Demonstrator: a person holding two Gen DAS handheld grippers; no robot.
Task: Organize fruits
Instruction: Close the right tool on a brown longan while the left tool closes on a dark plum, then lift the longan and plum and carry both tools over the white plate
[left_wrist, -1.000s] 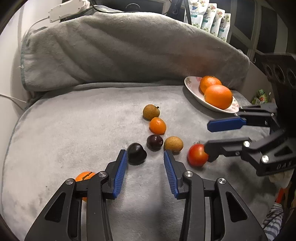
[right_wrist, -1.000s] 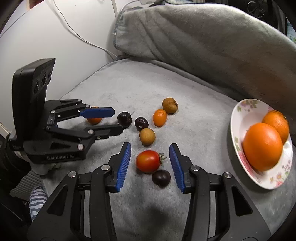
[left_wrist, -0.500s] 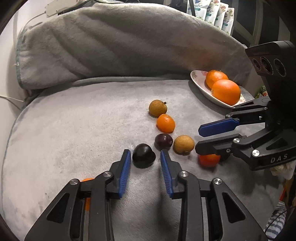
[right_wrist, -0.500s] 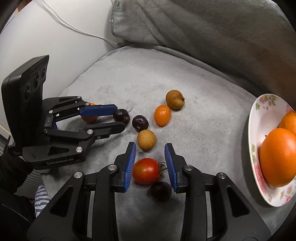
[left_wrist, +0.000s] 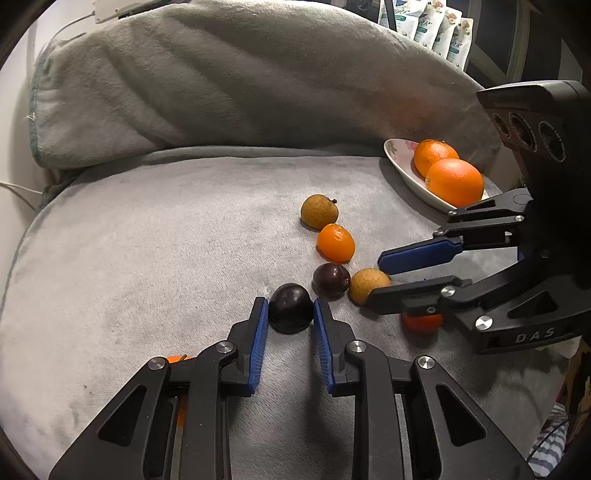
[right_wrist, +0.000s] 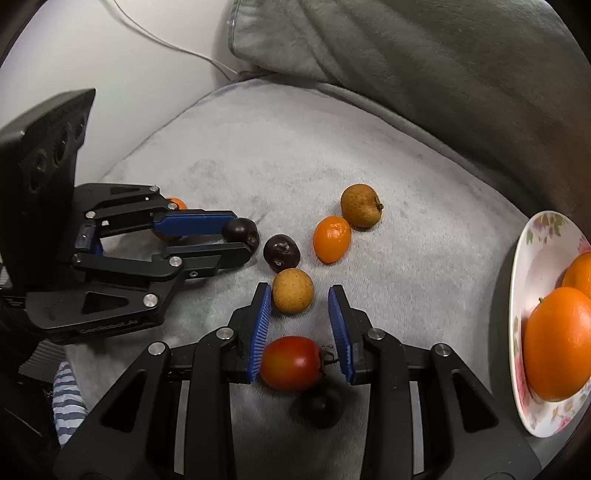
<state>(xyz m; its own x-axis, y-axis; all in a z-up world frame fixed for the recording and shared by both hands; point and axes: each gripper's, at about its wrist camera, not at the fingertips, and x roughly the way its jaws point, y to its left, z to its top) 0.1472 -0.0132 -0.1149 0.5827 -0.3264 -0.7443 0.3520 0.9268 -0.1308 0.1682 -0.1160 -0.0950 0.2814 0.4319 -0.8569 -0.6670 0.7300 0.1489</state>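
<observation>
You are bracketing a dark plum (left_wrist: 290, 307) with the left tool (left_wrist: 290, 321): its blue pads are sitting just beside the fruit on both sides, and whether they are already pressing it is hard to tell. The right tool (right_wrist: 300, 321) is standing open around a red tomato (right_wrist: 291, 363), its left pad at the skin and the right pad still apart from the stem side.

Both fruits are lying on a soft grey cushion (left_wrist: 147, 240), so be closing slowly and evenly; a one-sided push is likely to roll them. Keep the left pads across the plum's widest part. On the right, be careful of the brown longan (right_wrist: 293, 290) just ahead of the fingertips and the second dark plum (right_wrist: 322, 404) tucked under the tool near the tomato.

Squeeze lightly, since the tomato probably bruises easily. The floral plate (right_wrist: 532, 266), already holding two oranges (right_wrist: 557, 343), looks like the destination.
</observation>
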